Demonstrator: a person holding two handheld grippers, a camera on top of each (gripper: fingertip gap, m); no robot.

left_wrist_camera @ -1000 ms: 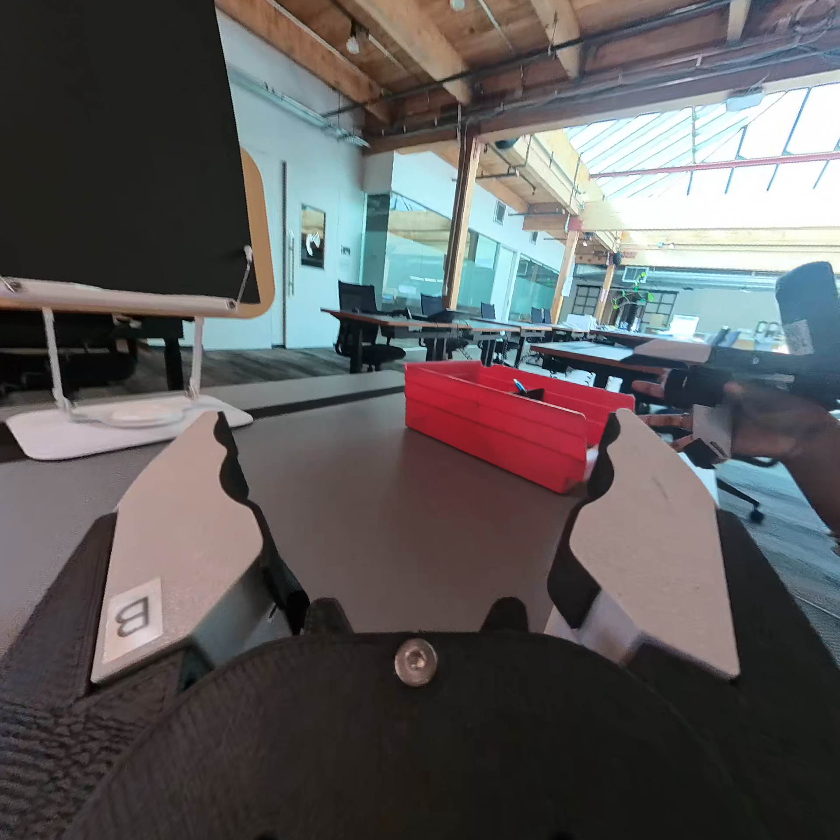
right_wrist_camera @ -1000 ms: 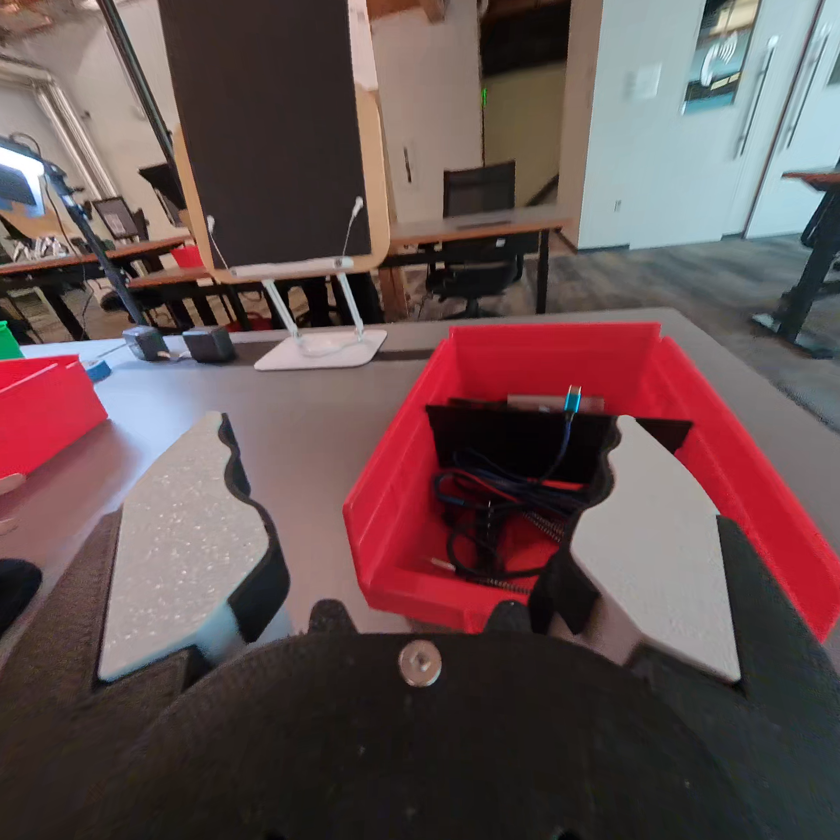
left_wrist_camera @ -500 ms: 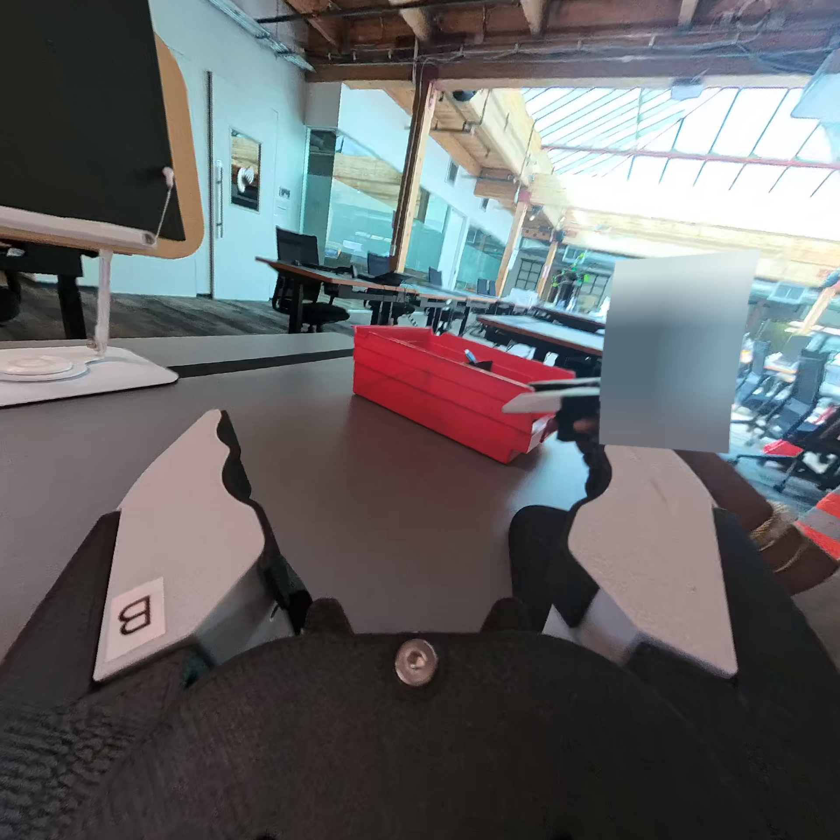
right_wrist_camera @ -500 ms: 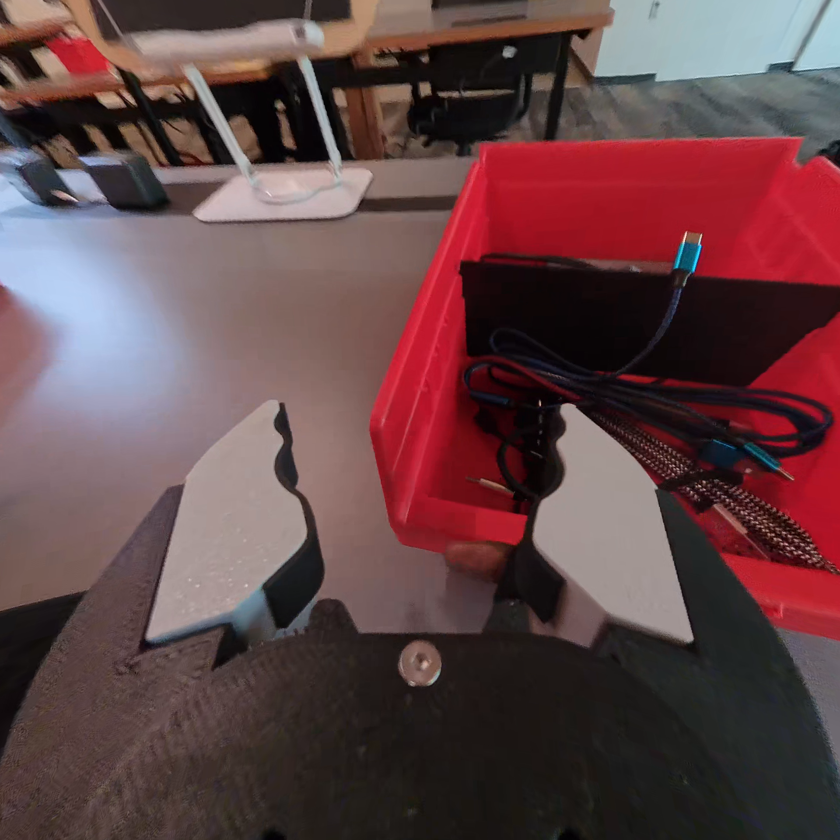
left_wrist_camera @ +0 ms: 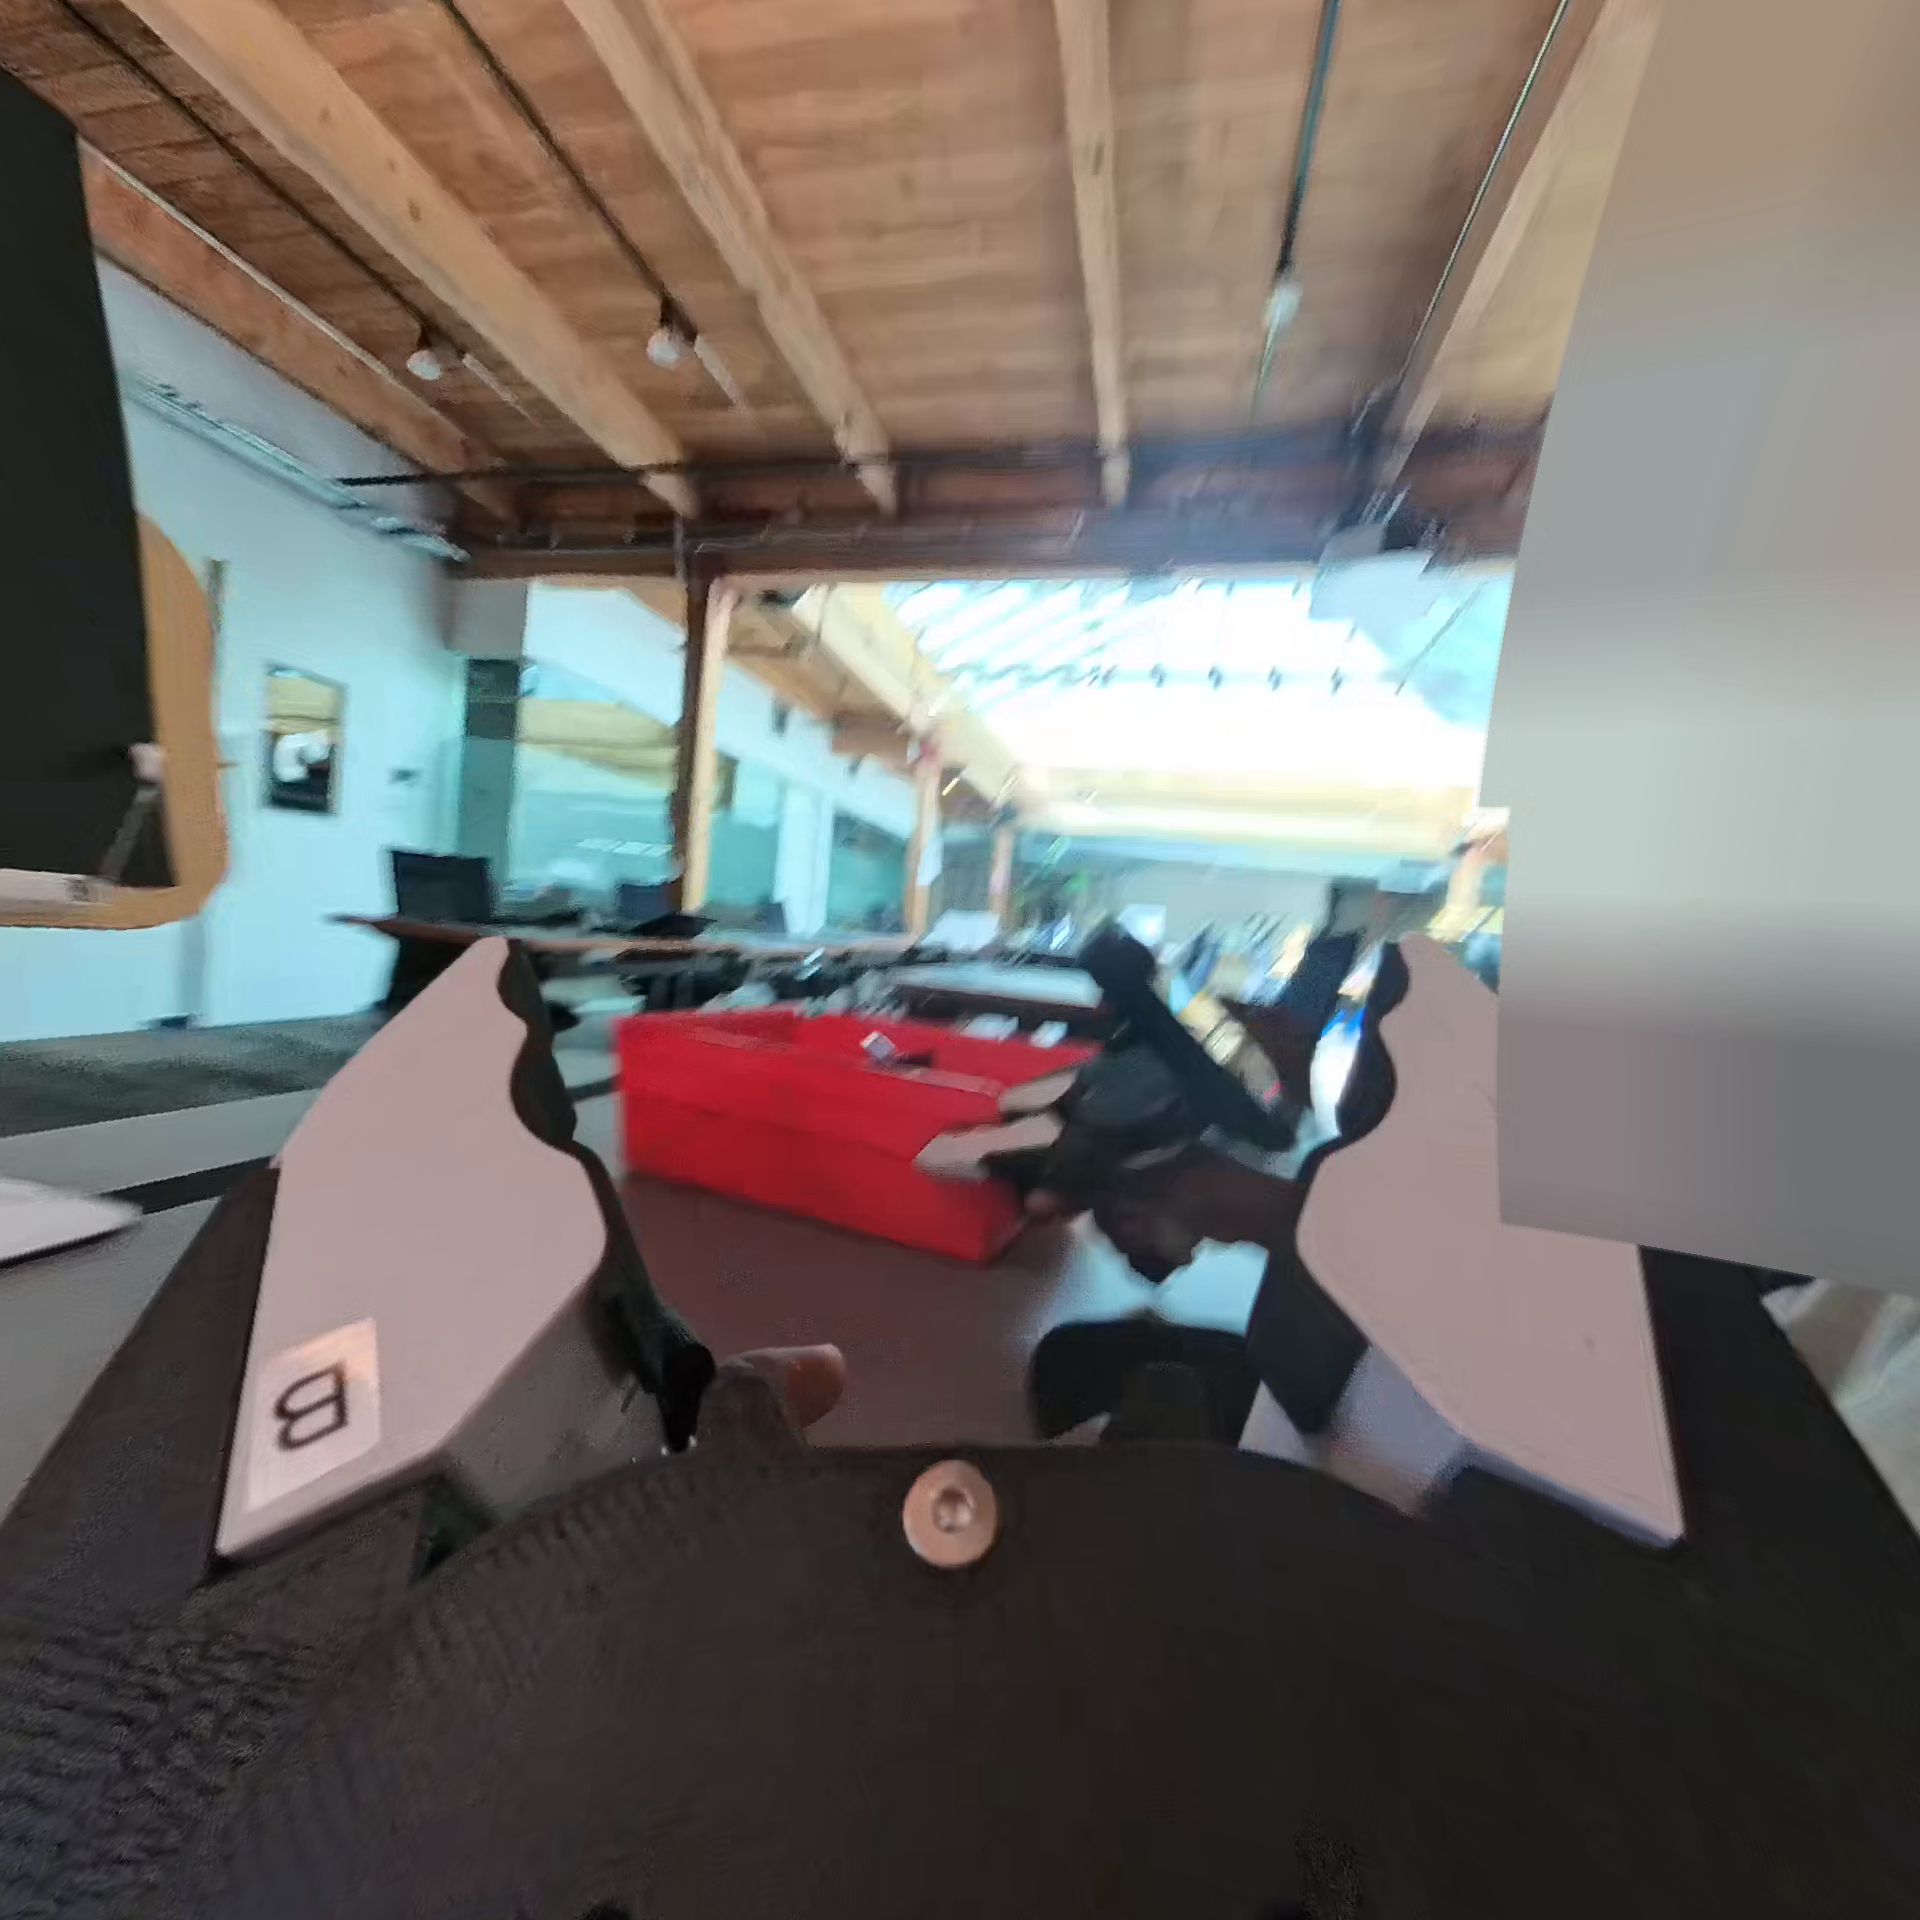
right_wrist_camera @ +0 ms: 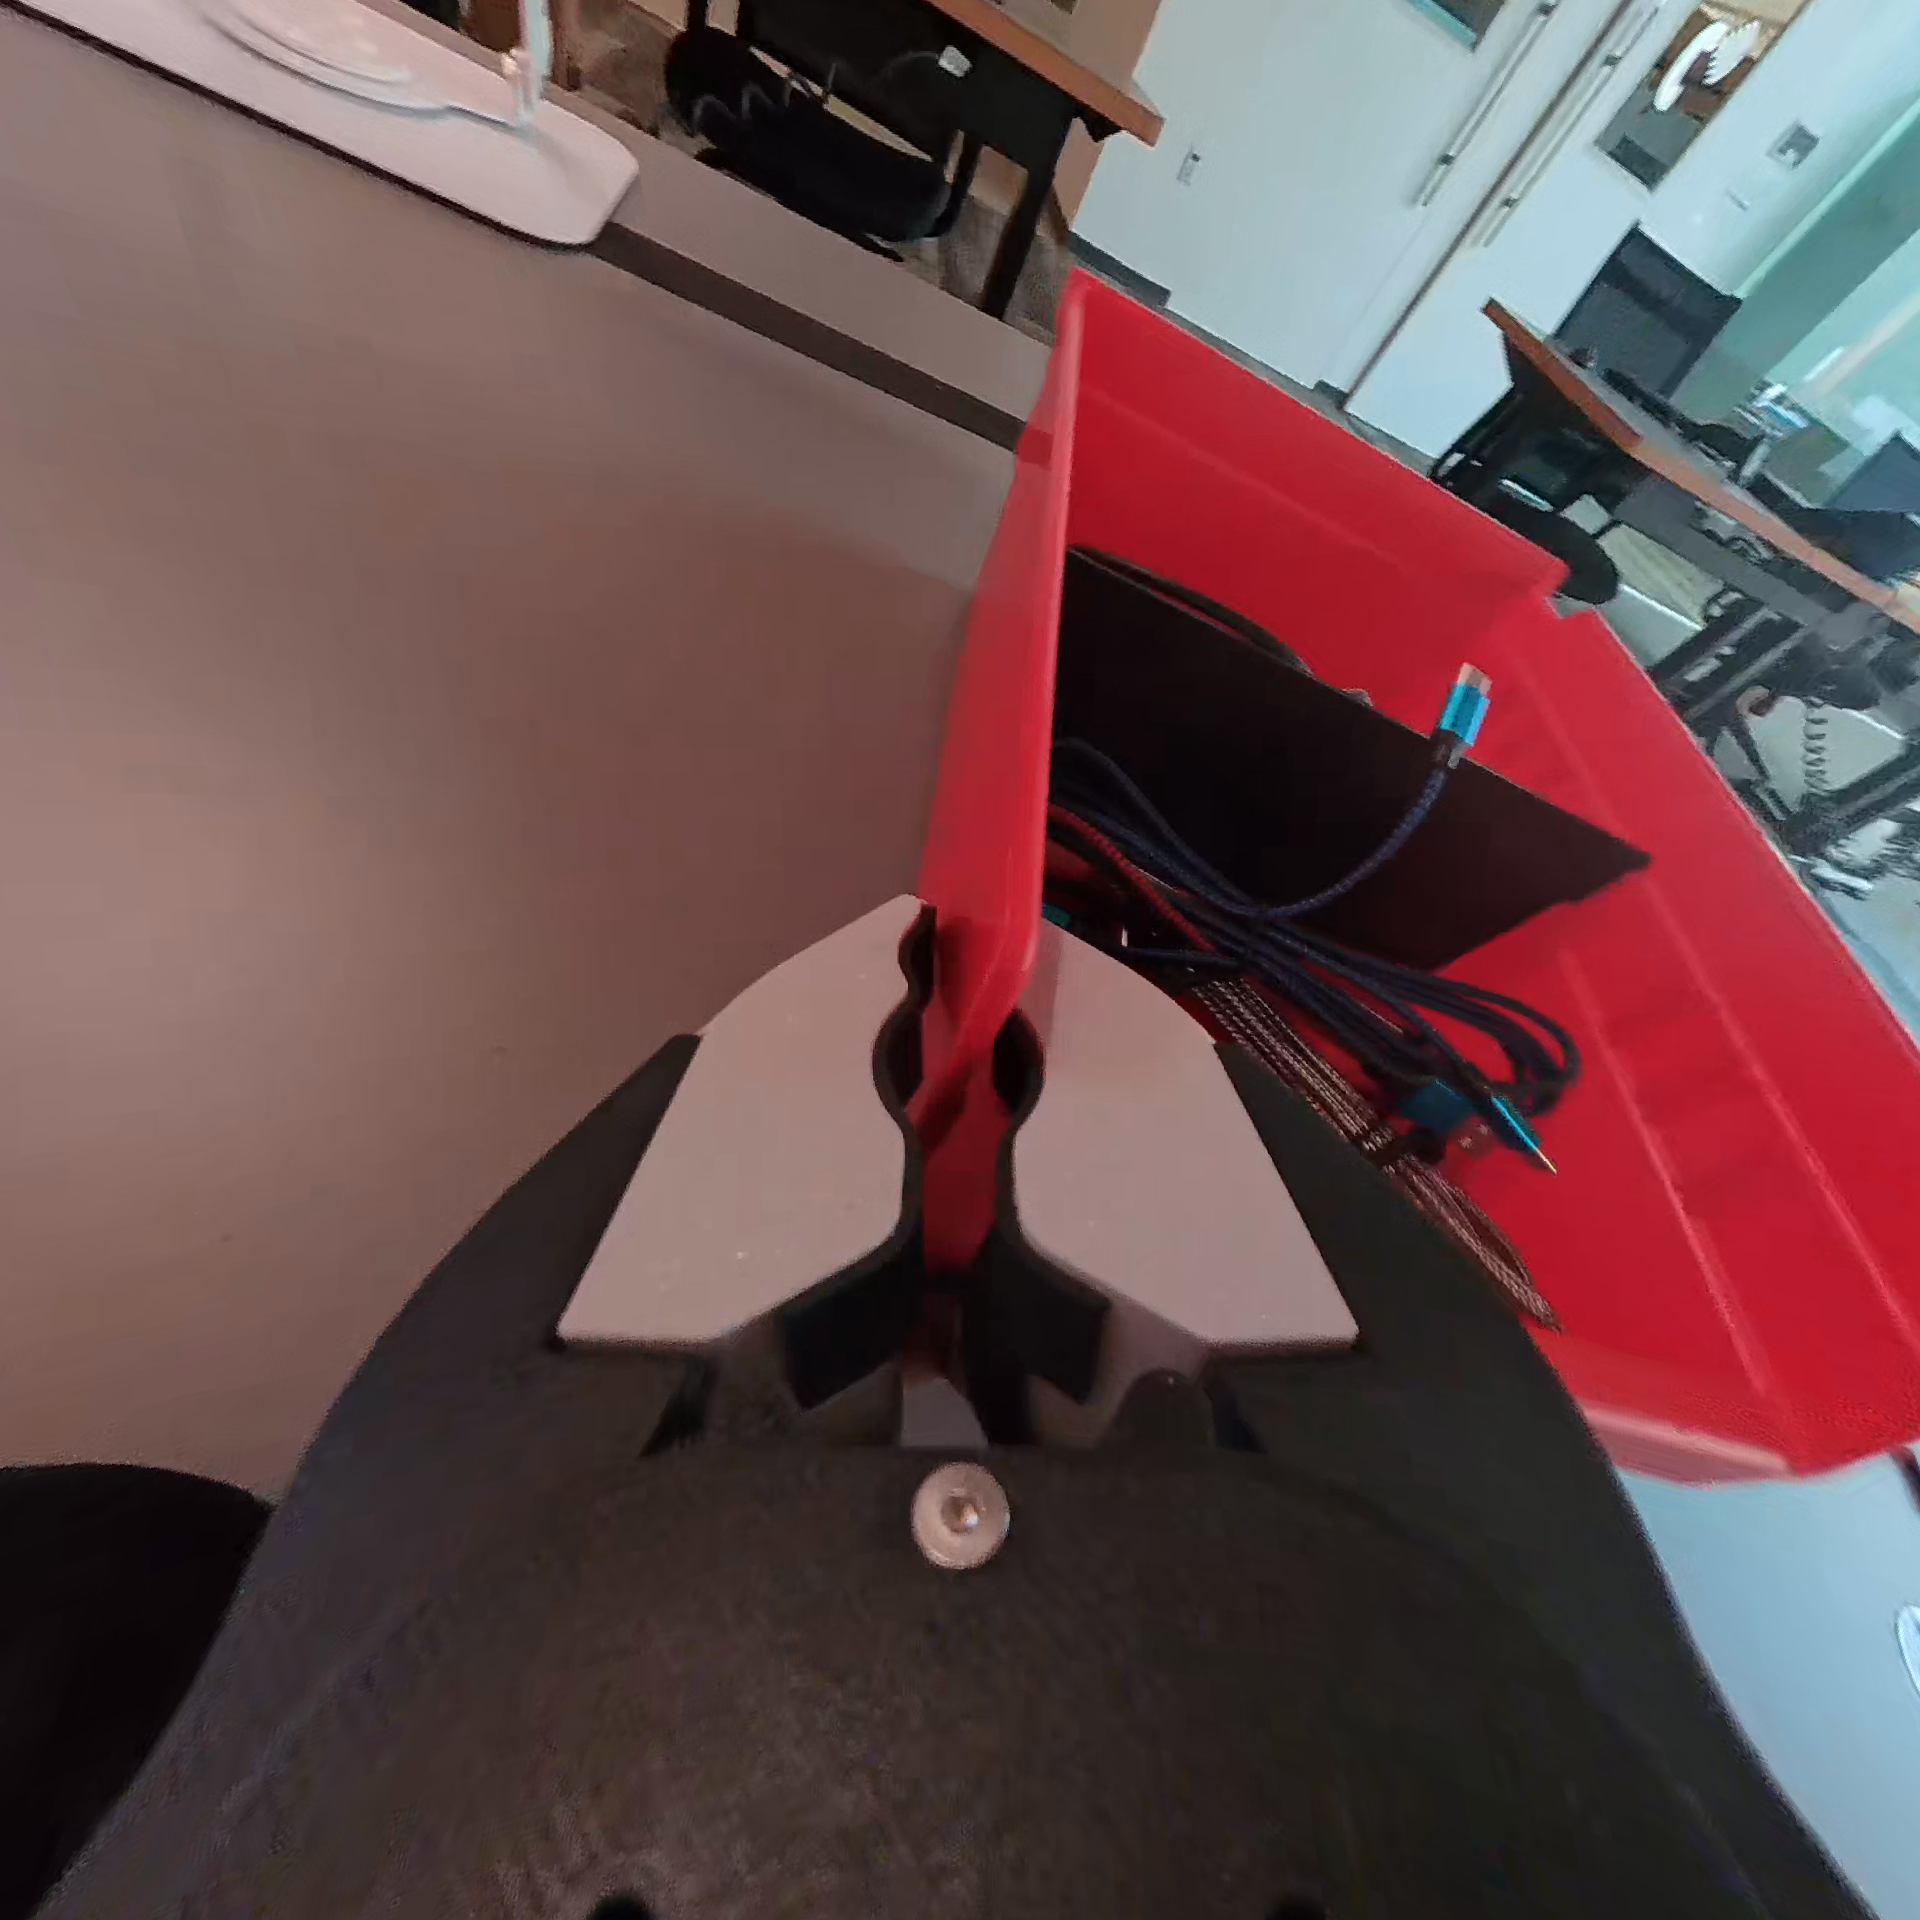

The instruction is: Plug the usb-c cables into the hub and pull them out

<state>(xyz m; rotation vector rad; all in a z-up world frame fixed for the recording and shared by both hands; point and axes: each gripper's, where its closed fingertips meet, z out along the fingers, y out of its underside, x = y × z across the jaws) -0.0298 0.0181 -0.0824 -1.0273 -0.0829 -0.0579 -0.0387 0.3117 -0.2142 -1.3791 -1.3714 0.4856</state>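
A red bin point(right_wrist_camera: 1714, 1143) sits on the grey table point(right_wrist_camera: 416, 623). My right gripper point(right_wrist_camera: 982, 935) is shut on the bin's left wall, one finger outside and one inside. Inside lie dark blue braided cables point(right_wrist_camera: 1278, 914) with teal USB-C plugs point(right_wrist_camera: 1460, 717), one propped on a black divider point(right_wrist_camera: 1299, 790). I cannot make out the hub. My left gripper point(left_wrist_camera: 945, 956) is open and empty, held above the table and facing the bin point(left_wrist_camera: 790, 1132), where the right gripper point(left_wrist_camera: 1143, 1122) shows gripping its near corner.
A white stand base point(right_wrist_camera: 416, 104) sits at the table's far left, with a black panel point(left_wrist_camera: 52, 468) above it. A black-and-white braided cable point(right_wrist_camera: 1351, 1132) also lies in the bin. The table's edge runs just right of the bin. The left gripper's tips are roughly 30 cm from the right gripper's.
My right gripper moved in over the bin's left wall, rolled, and closed on it. My left gripper tilted upward and stayed open.
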